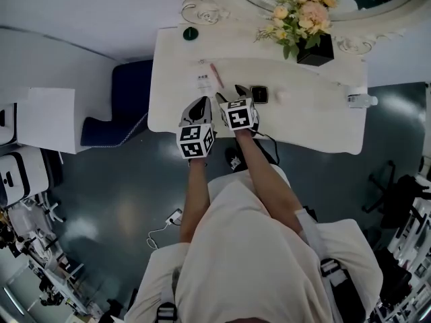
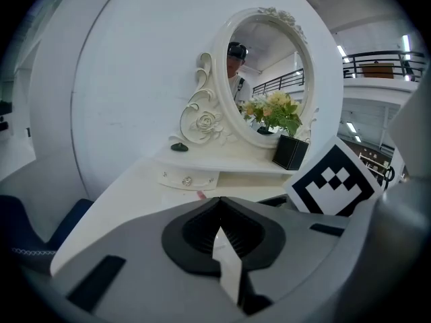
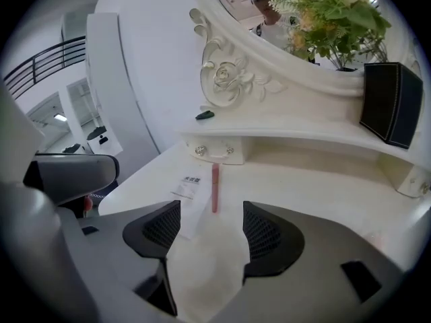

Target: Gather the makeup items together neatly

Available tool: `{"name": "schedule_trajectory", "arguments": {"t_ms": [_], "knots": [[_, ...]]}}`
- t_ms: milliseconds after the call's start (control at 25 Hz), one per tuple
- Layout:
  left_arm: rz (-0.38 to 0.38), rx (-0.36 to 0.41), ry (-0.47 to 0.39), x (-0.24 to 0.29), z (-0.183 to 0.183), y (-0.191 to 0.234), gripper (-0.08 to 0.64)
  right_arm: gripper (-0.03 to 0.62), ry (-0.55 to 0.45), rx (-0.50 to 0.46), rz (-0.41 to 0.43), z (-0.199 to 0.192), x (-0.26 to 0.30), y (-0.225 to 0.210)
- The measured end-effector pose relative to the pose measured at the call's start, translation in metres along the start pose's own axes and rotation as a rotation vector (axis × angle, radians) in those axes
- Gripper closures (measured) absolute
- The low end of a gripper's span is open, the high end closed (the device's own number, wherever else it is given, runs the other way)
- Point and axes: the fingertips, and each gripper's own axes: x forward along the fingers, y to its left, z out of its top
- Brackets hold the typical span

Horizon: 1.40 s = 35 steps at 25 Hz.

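Note:
A pink stick lies on the white dressing table, next to a flat white printed packet. A black compact and a small pale item lie further right. My right gripper is open just short of the pink stick and the packet, with nothing between its fingers. In the head view the right gripper hovers over the table's front, beside the compact. My left gripper is close on its left, near the table's front edge. The left gripper is shut and holds nothing.
A black vase with flowers stands on the raised shelf under the ornate mirror. A dark green item sits at the shelf's left end. A white bottle lies at the table's right edge. A blue seat is left of the table.

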Motion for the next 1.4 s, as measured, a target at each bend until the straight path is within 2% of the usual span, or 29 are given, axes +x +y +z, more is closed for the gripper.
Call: {"name": "schedule_trajectory", "arguments": {"t_ms": [80, 120, 160, 360, 600, 960, 1400], "knots": [[0.01, -0.003, 0.006, 0.001, 0.001, 0.011, 0.546, 0.301, 0.005, 0.01, -0.001, 0.005, 0.01, 0.004], [0.015, -0.006, 0.008, 0.001, 0.002, 0.017, 0.546, 0.355, 0.006, 0.003, -0.011, 0.008, 0.015, 0.004], [0.022, -0.011, 0.008, 0.002, 0.003, 0.024, 0.546, 0.382, 0.009, -0.008, -0.022, 0.011, 0.019, 0.003], [0.057, -0.036, 0.004, 0.004, 0.009, 0.053, 0.546, 0.407, 0.036, -0.018, -0.029, 0.015, 0.04, 0.004], [0.068, -0.063, 0.012, 0.011, 0.006, 0.067, 0.546, 0.419, 0.073, -0.008, -0.036, 0.011, 0.053, 0.004], [0.069, -0.078, 0.019, 0.012, 0.003, 0.07, 0.546, 0.522, 0.105, -0.027, -0.075, 0.007, 0.057, 0.0], [0.051, -0.068, 0.012, 0.011, 0.001, 0.058, 0.546, 0.528, 0.059, -0.018, -0.071, 0.013, 0.044, 0.001]]}}
